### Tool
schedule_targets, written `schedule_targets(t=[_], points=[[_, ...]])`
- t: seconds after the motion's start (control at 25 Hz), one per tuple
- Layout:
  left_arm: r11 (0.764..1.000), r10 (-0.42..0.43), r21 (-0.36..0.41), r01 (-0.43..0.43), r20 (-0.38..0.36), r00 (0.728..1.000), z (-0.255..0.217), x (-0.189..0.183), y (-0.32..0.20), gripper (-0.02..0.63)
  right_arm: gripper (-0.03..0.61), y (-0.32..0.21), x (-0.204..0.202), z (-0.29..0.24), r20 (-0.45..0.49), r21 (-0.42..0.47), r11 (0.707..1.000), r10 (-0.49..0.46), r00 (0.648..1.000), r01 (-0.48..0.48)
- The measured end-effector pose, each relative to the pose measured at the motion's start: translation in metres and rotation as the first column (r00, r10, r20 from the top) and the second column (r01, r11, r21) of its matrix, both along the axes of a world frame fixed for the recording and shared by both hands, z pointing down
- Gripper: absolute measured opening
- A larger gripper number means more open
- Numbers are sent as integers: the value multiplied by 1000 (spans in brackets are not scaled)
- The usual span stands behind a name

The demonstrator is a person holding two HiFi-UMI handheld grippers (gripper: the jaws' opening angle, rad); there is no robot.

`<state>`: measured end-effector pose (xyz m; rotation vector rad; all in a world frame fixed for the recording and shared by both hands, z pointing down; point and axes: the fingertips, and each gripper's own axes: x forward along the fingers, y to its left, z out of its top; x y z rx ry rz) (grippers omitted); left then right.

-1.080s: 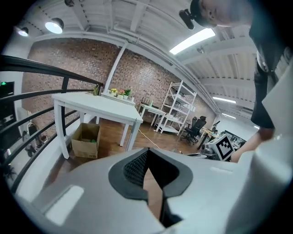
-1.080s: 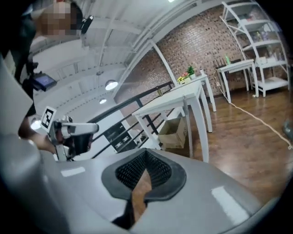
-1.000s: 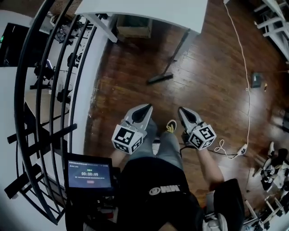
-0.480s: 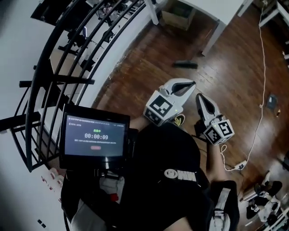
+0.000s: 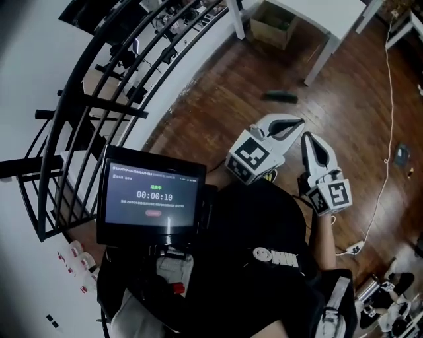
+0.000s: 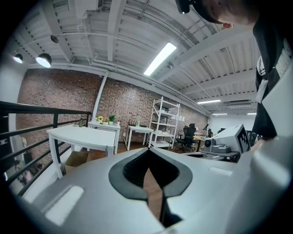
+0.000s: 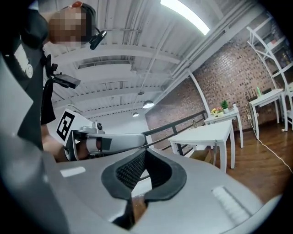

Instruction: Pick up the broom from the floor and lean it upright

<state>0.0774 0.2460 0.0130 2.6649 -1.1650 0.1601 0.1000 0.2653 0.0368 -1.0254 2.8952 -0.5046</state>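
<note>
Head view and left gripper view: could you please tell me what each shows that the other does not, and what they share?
Only the head view shows the broom head lying on the wood floor, the tablet screen at the person's chest and the white cable. Only the left gripper view shows the brick wall, the white shelving unit, the ceiling light and an office chair. Both show the white table, the cardboard box by it and the black railing.
</note>
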Motion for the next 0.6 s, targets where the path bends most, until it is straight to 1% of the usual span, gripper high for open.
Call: schedule_targets(t=[0.16, 0.28, 0.44, 0.6], points=[[999, -20, 37, 20, 5, 1000, -1, -1, -9, 17, 5, -12, -2, -9, 13, 32, 999, 0, 1000, 0], [999, -39, 20, 39, 20, 999, -2, -6, -13, 17, 3, -20, -4, -9, 14, 33, 999, 9, 1000, -10], [998, -58, 32, 58, -3, 998, 5, -10, -15, 17, 3, -26, -8, -1, -1, 18, 1000, 16, 1000, -16], [997, -71, 32, 71, -8, 997, 6, -13, -17, 17, 3, -31, -9, -2, 13, 21, 1000, 21, 1000, -22]])
